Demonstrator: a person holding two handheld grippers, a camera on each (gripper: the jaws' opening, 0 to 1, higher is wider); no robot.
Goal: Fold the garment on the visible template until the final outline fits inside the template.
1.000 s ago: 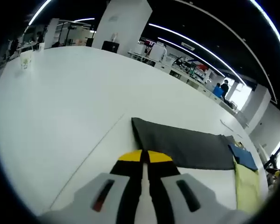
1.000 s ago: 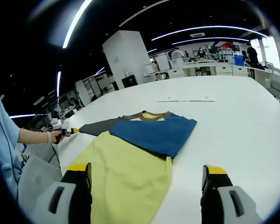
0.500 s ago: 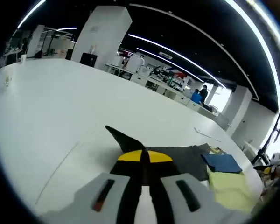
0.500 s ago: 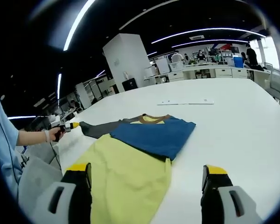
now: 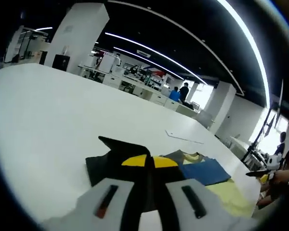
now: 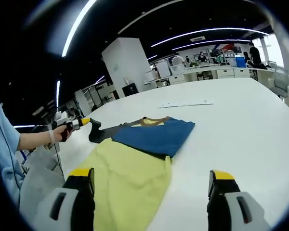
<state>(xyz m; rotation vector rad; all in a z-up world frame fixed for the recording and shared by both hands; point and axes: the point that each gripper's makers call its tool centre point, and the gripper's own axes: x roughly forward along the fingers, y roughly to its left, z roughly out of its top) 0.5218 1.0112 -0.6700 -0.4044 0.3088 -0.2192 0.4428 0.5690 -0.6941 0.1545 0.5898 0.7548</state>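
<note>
Left gripper view first: left gripper (image 5: pixel 147 161) with its yellow-tipped fingers (image 5: pixel 134 160) pressed together on the dark grey sleeve (image 5: pixel 103 166), lifted and bunched over the white worktop (image 5: pixel 43 125); the pinched cloth edge hides behind the tips; beyond lie the blue panel (image 5: pixel 204 171) and yellow body (image 5: pixel 229 197) of the garment, its far end cut off at the rim. Right gripper view: right gripper (image 6: pixel 151 185) with fingers (image 6: pixel 82 180) spread wide, holding nothing, above the yellow garment (image 6: pixel 127 180); across it, a hand (image 6: pixel 58 134) carries the left gripper, clamped on the sleeve tip; a thin strip (image 6: pixel 185 104), hard to identify, lies farther off.
</note>
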